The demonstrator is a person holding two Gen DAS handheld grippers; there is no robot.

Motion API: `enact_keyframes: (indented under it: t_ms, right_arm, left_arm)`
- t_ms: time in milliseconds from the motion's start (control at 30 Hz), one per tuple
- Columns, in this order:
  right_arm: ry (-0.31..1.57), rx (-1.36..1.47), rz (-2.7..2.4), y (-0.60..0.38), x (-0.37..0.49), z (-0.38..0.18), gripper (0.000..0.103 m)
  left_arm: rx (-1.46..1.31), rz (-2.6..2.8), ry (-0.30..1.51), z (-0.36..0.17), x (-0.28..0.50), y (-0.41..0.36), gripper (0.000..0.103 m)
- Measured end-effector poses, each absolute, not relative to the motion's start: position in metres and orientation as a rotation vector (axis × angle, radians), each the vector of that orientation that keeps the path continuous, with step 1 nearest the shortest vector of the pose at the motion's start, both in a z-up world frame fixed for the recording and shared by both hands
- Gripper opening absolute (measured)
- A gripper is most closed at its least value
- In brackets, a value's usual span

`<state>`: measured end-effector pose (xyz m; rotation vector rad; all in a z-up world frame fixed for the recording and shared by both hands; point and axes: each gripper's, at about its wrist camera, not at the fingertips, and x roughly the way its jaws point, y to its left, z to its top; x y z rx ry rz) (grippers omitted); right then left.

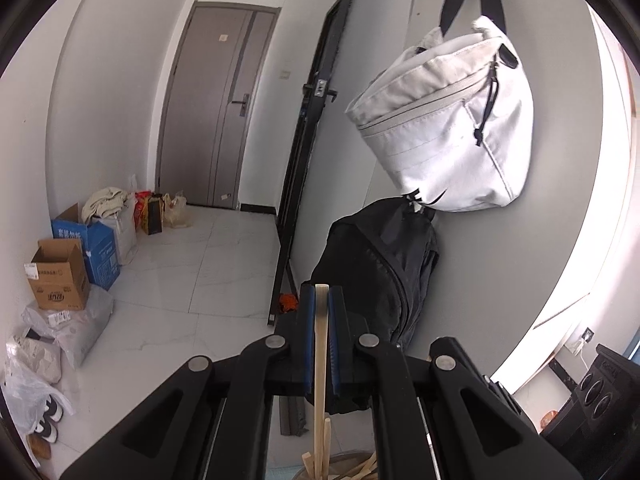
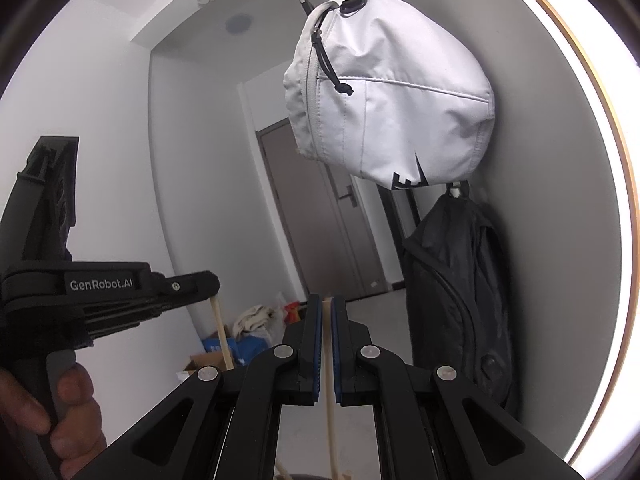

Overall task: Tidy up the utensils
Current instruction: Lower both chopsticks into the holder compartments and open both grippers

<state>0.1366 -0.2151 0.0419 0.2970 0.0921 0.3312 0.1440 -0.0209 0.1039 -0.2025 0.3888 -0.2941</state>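
Left wrist view: the left gripper is clenched on a wooden chopstick, whose long axis runs upright between the pads, its lower end dropping toward more chopsticks in a round holder directly below.

Right wrist view: the right gripper likewise clamps an upright chopstick; the left gripper sits near, leftward, gripping its own stick.

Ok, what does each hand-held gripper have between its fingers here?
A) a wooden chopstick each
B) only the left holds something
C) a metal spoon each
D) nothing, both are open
A: the left hand-held gripper pinches one wooden chopstick, and the right hand-held gripper pinches another chopstick.
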Motion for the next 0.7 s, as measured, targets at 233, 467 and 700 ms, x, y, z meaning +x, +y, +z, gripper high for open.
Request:
enact_keyframes:
  t_ms: [233,467,700]
  right_arm:
    - [0.105,0.306,0.338,-0.216,0.130,0.040,0.004]
    - [0.146,0.298,0.377,-0.220,0.120,0.042,0.004]
    - [0.240,0.264,0.425,-0.224,0.104,0.035,0.004]
  left_arm:
    - [-0.186,-0.312,0.405,0.093,0.135,-0.027,0.002]
    - [-0.179,-0.328,0.458,0.074,0.122,-0.024,0.002]
    - [-0.156,-0.390,0.524,0.063,0.113,-0.029,0.002]
